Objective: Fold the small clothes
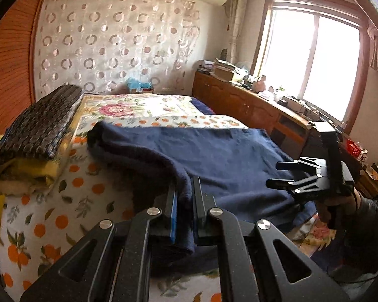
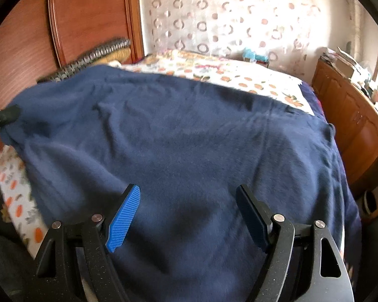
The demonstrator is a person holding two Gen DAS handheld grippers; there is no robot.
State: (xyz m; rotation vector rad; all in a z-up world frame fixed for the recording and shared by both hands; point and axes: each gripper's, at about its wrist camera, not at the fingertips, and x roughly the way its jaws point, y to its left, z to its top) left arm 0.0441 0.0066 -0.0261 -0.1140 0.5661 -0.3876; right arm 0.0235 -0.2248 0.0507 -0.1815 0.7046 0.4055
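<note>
Left tongs clamped narrow on a raised fold of the navy fleece garment, cloth bunched between the two fingers and hanging down just behind them. Right tongs spread wide, blue ribbed pads apart, hovering over the garment with nothing between them; from the left wrist view seen off to the right of the left tongs, held by a gloved hand above the garment's far edge. Garment spread flat ahead of both tongs across the bed, covering most of the orange-print sheet, its left corner lifted toward the left tongs at the edge of the right wrist view. Left of the left tongs, a folded stack of dark patterned and yellow cloth on the bed. Beyond the garment, a floral quilt, patterned curtain and wooden sideboard under a bright window.
</note>
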